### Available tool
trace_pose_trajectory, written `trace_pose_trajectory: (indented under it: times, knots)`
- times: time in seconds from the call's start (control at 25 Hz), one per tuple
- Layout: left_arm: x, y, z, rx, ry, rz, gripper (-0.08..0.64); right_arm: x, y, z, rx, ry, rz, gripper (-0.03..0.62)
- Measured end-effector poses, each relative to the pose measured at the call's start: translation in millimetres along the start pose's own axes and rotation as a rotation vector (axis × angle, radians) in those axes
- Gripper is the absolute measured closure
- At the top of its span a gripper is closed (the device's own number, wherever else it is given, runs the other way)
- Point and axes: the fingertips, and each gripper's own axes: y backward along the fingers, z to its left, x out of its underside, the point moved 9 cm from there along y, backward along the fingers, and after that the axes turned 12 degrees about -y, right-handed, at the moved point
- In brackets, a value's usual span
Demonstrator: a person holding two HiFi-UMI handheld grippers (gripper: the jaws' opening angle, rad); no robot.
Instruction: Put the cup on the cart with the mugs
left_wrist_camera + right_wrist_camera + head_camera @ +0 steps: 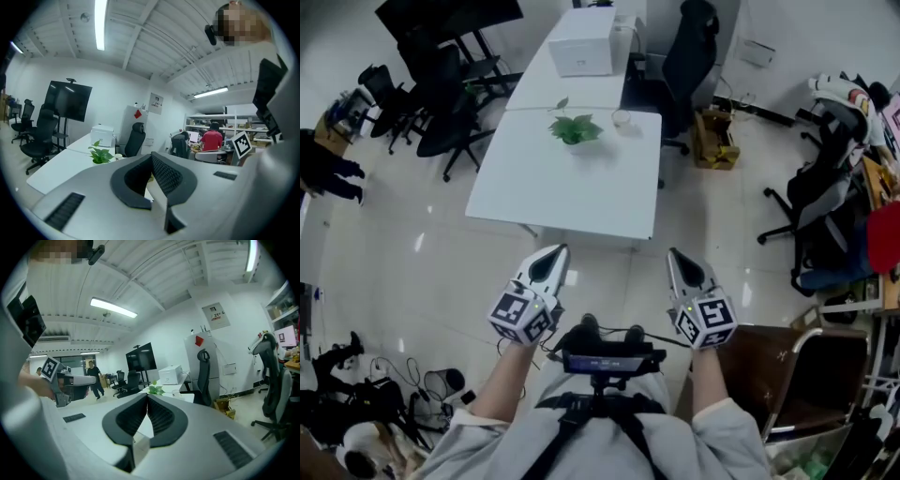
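Note:
A small clear cup point(622, 118) stands on the far part of the white table point(581, 197), just right of a green potted plant point(575, 128). The cup point(118, 156) shows small beside the plant in the left gripper view, and the cup point(175, 392) is also in the right gripper view. My left gripper point(553, 255) and right gripper point(678, 258) are held side by side in front of the person's body, short of the table's near edge and well away from the cup. Both are shut with nothing between the jaws. No mugs show in any view.
A white box point(581, 42) sits on a second table behind. A black office chair point(689, 56) stands at the table's far right, and more chairs point(441, 103) at the left. A brown-topped metal frame point(769, 366) is at my right. Cables and gear point(356, 403) lie lower left.

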Motion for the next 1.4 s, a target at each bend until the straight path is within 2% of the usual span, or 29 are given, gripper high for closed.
trace_pose_trajectory:
  times: [0.24, 0.48, 0.64, 0.84, 1.04, 1.2, 1.24, 1.4]
  knots:
    - [2.5, -29.4, 38.2, -0.016, -0.005, 0.003, 0.561, -8.9, -51.4, -11.2, 0.002, 0.008, 0.028, 0.584]
    - [4.6, -74.4, 94.2, 0.019, -0.005, -0.006, 0.561, -27.8, -118.4, -17.3, 0.044, 0.028, 0.036, 0.584]
    - [3.3, -110.6, 135.0, 0.055, -0.043, -0.01, 0.561, -43.7, -169.9, -28.2, 0.107, 0.059, 0.028, 0.584]
    - [-4.0, -148.9, 174.2, 0.097, -0.076, -0.004, 0.561, -60.2, -226.8, -43.5, 0.142, 0.078, 0.007, 0.584]
    - [0.2, -187.2, 196.4, 0.103, -0.062, 0.015, 0.561, -67.4, -277.5, -78.4, 0.177, 0.092, 0.017, 0.584]
    - [12.1, -223.6, 205.9, 0.075, -0.053, 0.057, 0.561, -68.7, -327.0, -123.2, 0.174, 0.074, 0.026, 0.584]
    - [18.1, -232.2, 204.4, 0.067, -0.04, 0.068, 0.561, -67.0, -339.2, -135.5, 0.163, 0.07, 0.04, 0.557]
    - [29.0, -266.6, 198.4, 0.056, -0.016, 0.113, 0.561, -55.2, -392.9, -179.4, 0.101, 0.058, 0.112, 0.382]
